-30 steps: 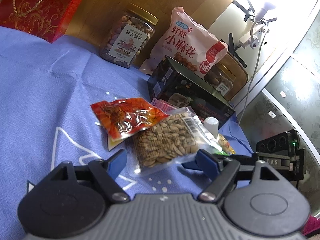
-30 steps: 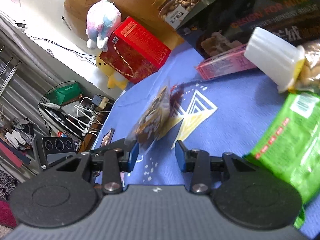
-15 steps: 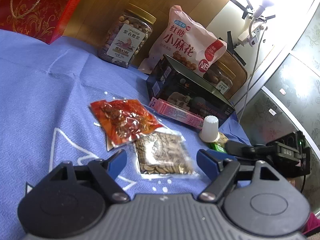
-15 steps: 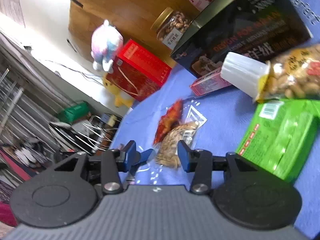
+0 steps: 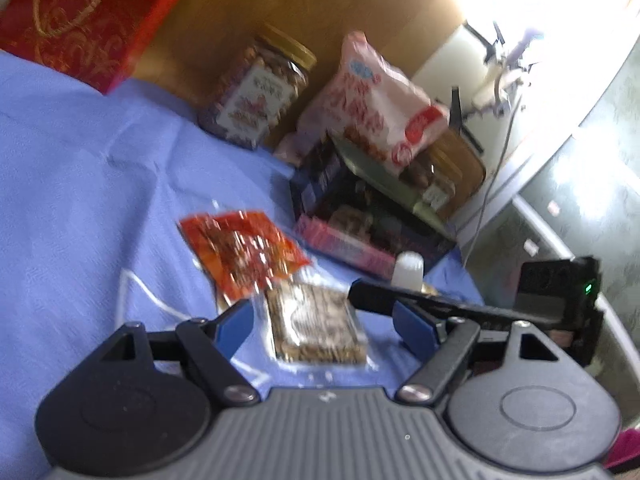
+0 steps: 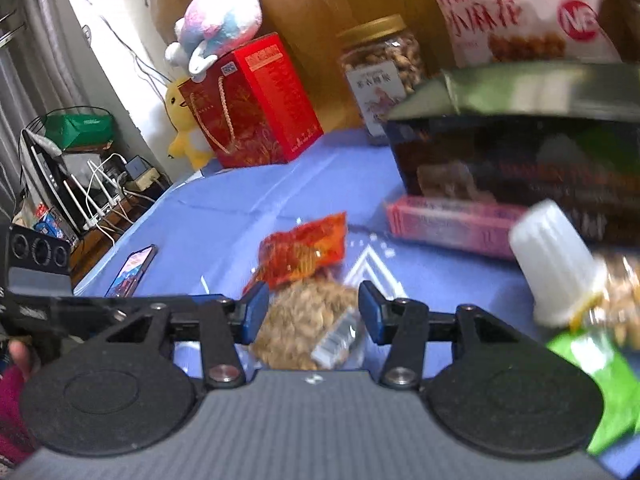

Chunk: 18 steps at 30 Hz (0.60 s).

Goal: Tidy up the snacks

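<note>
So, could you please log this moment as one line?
right gripper: open, jaws just widened | seed packet: on cloth, released | left gripper: open, empty

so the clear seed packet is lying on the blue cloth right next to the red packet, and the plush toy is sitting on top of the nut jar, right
Not quite. The plush toy sits on top of the red gift box, not on the nut jar, which stands apart to the right with only its gold lid on top; the right wrist view shows this. The rest holds: the clear seed packet lies on the blue cloth beside the red packet.
</note>
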Motion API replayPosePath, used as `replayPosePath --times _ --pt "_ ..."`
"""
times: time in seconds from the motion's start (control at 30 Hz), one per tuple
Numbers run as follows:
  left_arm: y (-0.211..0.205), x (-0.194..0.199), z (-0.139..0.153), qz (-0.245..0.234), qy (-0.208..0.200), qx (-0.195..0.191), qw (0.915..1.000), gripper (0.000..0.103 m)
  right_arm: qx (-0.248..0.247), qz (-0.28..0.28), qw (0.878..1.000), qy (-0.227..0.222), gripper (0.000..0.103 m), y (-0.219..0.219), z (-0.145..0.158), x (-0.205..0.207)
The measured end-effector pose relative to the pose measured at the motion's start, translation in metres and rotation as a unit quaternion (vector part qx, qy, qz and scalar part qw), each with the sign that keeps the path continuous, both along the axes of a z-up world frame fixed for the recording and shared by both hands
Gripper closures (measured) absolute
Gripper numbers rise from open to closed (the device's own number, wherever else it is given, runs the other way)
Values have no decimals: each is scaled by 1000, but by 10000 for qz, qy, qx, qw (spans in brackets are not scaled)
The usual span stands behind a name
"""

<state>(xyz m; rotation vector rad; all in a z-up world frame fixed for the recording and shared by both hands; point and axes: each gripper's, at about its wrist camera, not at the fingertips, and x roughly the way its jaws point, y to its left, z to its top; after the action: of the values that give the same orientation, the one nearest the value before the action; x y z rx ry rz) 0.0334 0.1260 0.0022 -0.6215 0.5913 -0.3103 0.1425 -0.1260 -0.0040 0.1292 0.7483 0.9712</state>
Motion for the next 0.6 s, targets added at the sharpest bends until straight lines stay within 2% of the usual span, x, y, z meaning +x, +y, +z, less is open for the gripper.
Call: replayPosePath --times 0.07,0.13,0.23,0.33,0.37,0.4,0.43,0.5,0.6 --pt "8 3 4 163 14 -36 9999 24 4 51 10000 31 51 8 0 11" --pt "17 14 2 361 230 -84 9990 23 61 15 9997 232 51 14 -3 24" --pt "20 36 -13 365 563 -235 9975 26 219 -70 9961 852 50 27 -16 49" --pt "14 43 -16 359 409 -51 9985 27 656 21 9880 1396 52 35 -30 63" --pt "13 43 -16 381 374 -8 9986 27 677 8 9874 1428 57 38 -30 64" --pt "13 42 -17 385 339 26 9987 27 601 1 9892 1336 69 41 -29 62" --pt "14 41 -17 403 320 33 9987 27 465 -21 9918 1193 75 43 -28 59" --pt "15 40 -17 437 298 3 9986 27 486 -64 9915 1202 94 40 -27 56" --pt "13 39 -16 288 256 -58 9992 26 891 -40 9880 1261 98 25 -16 51"
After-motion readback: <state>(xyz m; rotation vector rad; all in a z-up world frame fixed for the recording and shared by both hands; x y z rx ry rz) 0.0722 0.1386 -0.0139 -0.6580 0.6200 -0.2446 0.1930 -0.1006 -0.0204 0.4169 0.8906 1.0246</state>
